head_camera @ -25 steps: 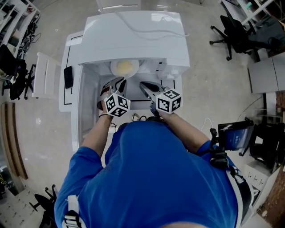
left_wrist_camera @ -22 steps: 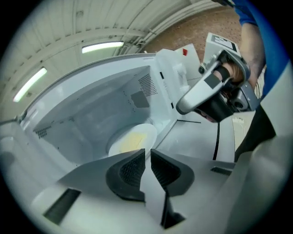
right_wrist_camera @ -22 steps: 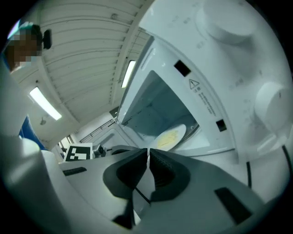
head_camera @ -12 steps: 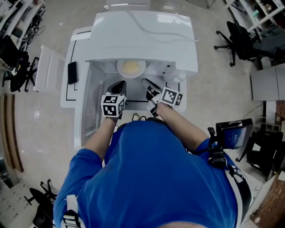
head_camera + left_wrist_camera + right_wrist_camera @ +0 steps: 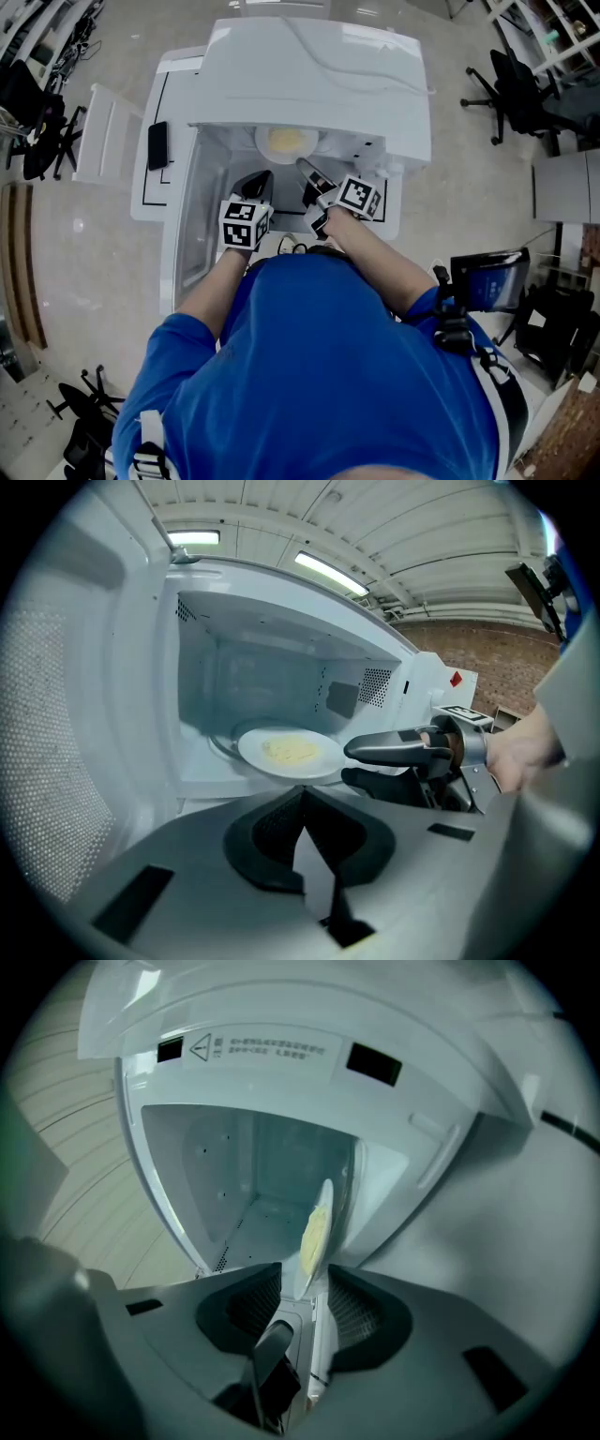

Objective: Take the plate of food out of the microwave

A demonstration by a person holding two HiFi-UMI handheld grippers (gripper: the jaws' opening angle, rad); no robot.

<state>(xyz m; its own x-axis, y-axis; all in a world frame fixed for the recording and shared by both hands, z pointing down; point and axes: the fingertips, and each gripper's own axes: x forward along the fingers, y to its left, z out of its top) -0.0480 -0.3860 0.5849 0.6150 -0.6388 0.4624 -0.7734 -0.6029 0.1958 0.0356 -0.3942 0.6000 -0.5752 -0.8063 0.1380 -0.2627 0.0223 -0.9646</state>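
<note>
White microwave (image 5: 309, 75) is standing with its door (image 5: 187, 244) swinging wide to the left, leaving the cavity exposed. White plate (image 5: 253, 747) is sitting inside the cavity near the front opening, carrying a pale yellow portion of food (image 5: 289, 751). Right gripper (image 5: 349, 764) is reaching in from the right, turned on its side; its jaws have just been opening and are standing wide, one above and one below the plate's near rim, not pressing it. Left gripper (image 5: 261, 178) is hovering just outside the opening, its jaws meeting on nothing.
</note>
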